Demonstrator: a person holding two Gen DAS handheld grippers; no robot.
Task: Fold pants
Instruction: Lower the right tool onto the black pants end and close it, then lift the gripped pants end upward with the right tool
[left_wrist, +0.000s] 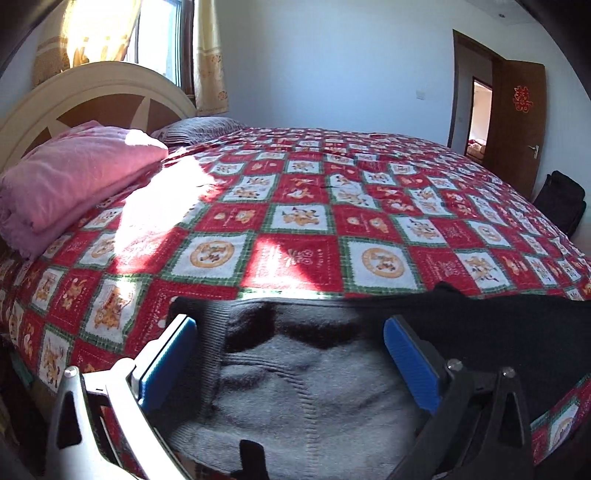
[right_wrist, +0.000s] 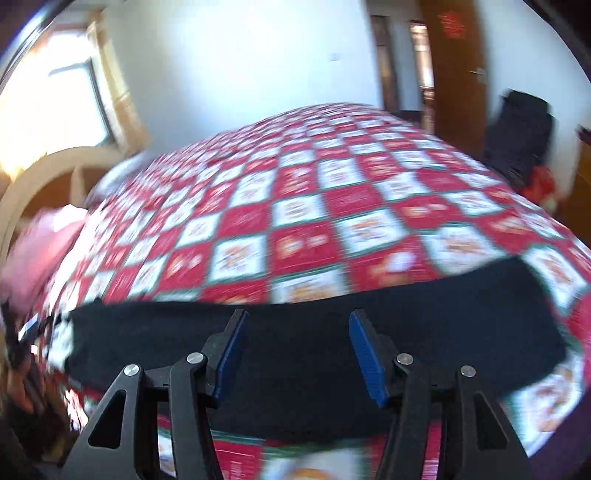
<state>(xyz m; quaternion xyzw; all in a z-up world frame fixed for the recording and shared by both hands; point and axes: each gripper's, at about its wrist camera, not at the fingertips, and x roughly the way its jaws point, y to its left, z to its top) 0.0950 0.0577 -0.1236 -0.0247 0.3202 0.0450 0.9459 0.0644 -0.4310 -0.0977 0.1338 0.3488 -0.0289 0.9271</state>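
Dark pants with a grey fleece lining (left_wrist: 306, 373) lie at the near edge of the bed. In the left wrist view the waist end is turned open and shows the grey inside, with black cloth running off to the right. My left gripper (left_wrist: 290, 330) is open just above that waist, its blue pads on either side. In the blurred right wrist view the pants (right_wrist: 443, 325) are a long black band across the bedspread. My right gripper (right_wrist: 297, 325) is open and empty above that band.
A red, white and green checked bedspread (left_wrist: 332, 221) covers the bed. A folded pink blanket (left_wrist: 74, 177) and a striped pillow (left_wrist: 199, 129) lie by the cream headboard (left_wrist: 92, 85). A brown door (left_wrist: 517, 114) and a black bag (left_wrist: 561, 203) are at the far right.
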